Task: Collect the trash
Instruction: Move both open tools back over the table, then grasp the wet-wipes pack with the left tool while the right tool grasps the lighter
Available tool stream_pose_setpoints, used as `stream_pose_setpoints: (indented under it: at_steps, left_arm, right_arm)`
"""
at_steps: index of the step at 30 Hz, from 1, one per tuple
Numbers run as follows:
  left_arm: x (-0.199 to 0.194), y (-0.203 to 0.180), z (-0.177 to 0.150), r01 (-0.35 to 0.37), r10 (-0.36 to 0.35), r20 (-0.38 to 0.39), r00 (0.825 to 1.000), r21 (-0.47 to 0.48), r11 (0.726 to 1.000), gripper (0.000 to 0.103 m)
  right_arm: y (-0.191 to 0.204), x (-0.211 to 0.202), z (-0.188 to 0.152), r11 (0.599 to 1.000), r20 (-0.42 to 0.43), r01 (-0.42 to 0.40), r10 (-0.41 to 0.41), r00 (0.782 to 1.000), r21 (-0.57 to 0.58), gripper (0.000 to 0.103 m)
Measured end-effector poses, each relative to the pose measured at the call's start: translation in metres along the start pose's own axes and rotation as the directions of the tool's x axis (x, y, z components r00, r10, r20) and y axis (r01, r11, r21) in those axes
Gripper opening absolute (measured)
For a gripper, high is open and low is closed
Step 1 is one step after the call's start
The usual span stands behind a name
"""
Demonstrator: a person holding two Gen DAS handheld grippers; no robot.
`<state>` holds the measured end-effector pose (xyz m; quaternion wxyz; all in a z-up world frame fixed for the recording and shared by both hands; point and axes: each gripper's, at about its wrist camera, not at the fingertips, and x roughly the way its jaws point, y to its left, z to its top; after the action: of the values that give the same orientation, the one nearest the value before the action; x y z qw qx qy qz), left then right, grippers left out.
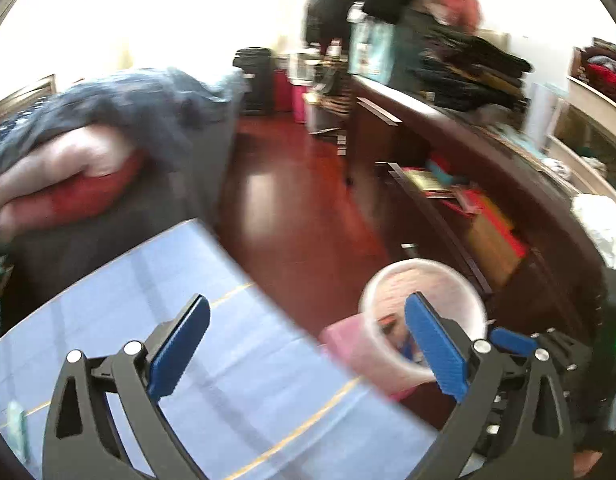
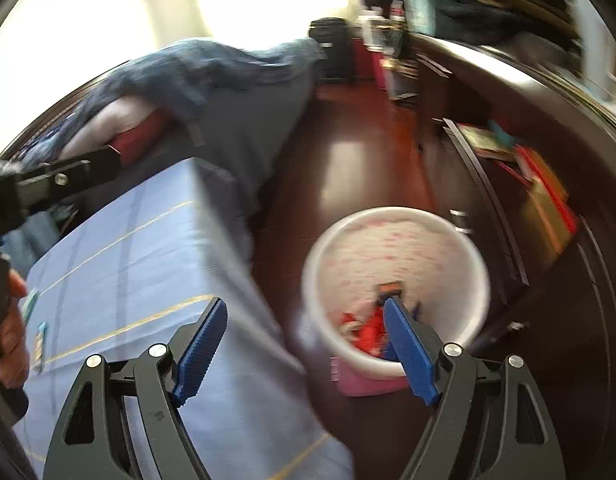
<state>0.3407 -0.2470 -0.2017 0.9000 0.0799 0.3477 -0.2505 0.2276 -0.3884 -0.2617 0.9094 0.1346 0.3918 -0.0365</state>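
Two hand-held grippers: both spread wide, nothing between the blue pads.
Left hand-held gripper [image 1: 308, 344]: jaws far apart, empty, over the edge of the blue-covered tabletop [image 1: 236, 380].
Right hand-held gripper [image 2: 308, 352]: jaws well apart, empty, by the tabletop's edge.
Trash bin [image 2: 395, 288]: white rim, pink base, on the dark red floor [image 2: 347, 168] just beside the tabletop.
Trash [image 2: 367, 328]: red and orange scraps at the bin's bottom.
Small packets [image 2: 38, 340]: on the tabletop's left side.

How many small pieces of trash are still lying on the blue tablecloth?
2 visible: a pale green wrapper near the cloth's left edge, and a blue-and-yellow packet just below it. The images are blurred, and the fingers may hide more.
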Motion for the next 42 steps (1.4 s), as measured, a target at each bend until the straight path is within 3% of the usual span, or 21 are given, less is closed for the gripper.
stream_pose_setpoints:
  at_steps: [7, 11, 15, 20, 25, 30, 32, 36, 42]
  left_arm:
    - [-0.051, 0.097, -0.036, -0.161, 0.16, -0.016, 0.987, -0.114, 0.98, 0.099]
    - [-0.073, 0.158, -0.066, -0.281, 0.274, -0.064, 0.96, -0.166, 0.945, 0.099]
    - [-0.081, 0.213, -0.094, -0.354, 0.333, -0.129, 0.934, -0.201, 0.914, 0.099]
    - [-0.084, 0.269, -0.126, -0.386, 0.351, -0.2, 0.915, -0.172, 0.906, 0.099]
    - [-0.08, 0.31, -0.146, -0.358, 0.314, -0.228, 0.922, -0.187, 0.915, 0.099]
    - [-0.069, 0.327, -0.161, -0.332, 0.273, -0.261, 0.926, -0.217, 0.918, 0.095]
    - [-0.066, 0.334, -0.167, -0.332, 0.268, -0.272, 0.924, -0.222, 0.917, 0.084]
    - [-0.061, 0.341, -0.173, -0.332, 0.264, -0.284, 0.922, -0.226, 0.916, 0.071]
    - [-0.065, 0.342, -0.176, -0.342, 0.282, -0.259, 0.924, -0.228, 0.912, 0.052]
  right_arm:
    - [0.085, -0.008, -0.008, 0.979, -0.023, -0.118, 0.116, 0.993, -0.167, 0.084]
    - [0.124, -0.012, -0.015, 0.956, -0.044, -0.172, 0.166, 0.985, -0.24, 0.085]
    - [0.159, -0.013, -0.024, 0.929, -0.073, -0.209, 0.196, 0.978, -0.306, 0.086]
    - [0.198, -0.011, -0.034, 0.895, -0.107, -0.243, 0.219, 0.97, -0.373, 0.086]
    - [0.239, -0.003, -0.047, 0.86, -0.154, -0.283, 0.239, 0.959, -0.425, 0.086]
    - [0.271, 0.008, -0.059, 0.831, -0.196, -0.321, 0.259, 0.946, -0.454, 0.086]
    - [0.284, 0.012, -0.065, 0.817, -0.216, -0.332, 0.257, 0.942, -0.472, 0.086]
    - [0.306, 0.019, -0.072, 0.799, -0.238, -0.346, 0.26, 0.936, -0.491, 0.086]
    - [0.323, 0.032, -0.073, 0.805, -0.26, -0.357, 0.259, 0.93, -0.475, 0.086]
